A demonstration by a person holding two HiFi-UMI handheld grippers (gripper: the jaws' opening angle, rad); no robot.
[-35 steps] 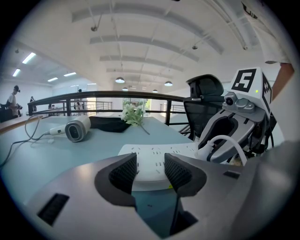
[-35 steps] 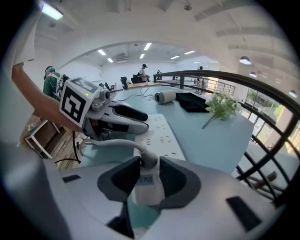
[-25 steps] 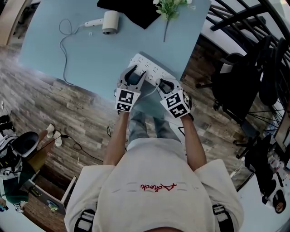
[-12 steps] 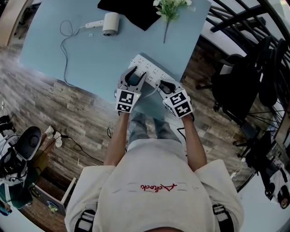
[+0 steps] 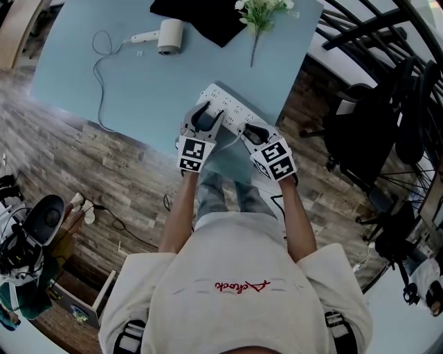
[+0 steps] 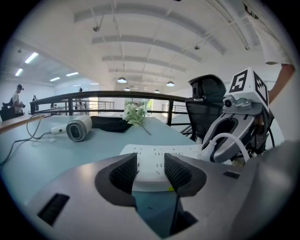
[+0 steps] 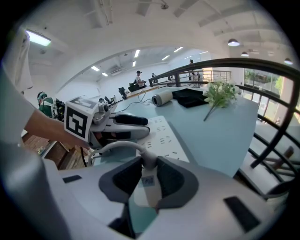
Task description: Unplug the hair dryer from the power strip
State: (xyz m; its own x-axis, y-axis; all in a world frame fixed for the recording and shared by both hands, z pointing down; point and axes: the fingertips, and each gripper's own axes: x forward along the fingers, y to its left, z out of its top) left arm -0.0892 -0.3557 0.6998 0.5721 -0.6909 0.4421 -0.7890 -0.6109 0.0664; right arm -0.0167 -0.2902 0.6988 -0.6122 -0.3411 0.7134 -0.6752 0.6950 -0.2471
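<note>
The right tool (image 5: 255, 130), clamped on the plug (image 7: 147, 180), has just rolled slightly, probably working it loose. At its 9 o'clock the left tool (image 5: 203, 115), jaws apart, sits on the power strip (image 5: 228, 104).

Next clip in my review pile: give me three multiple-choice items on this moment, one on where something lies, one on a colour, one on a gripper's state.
1. Where does the hair dryer lie?
A) on the far part of the blue table, beside the black cloth
B) at that table's near edge
C) under that cloth

2. What colour is the power strip?
A) black
B) white
C) red

3. How does the right gripper stand?
A) open and empty
B) shut on the hair dryer's handle
C) shut on the white plug

Answers:
1 A: the head view shows it far across the table, next to the cloth.
2 B: its casing is white in every view.
3 C: the right gripper view shows both pads pressed on the plug, with its cord arching away.
</note>
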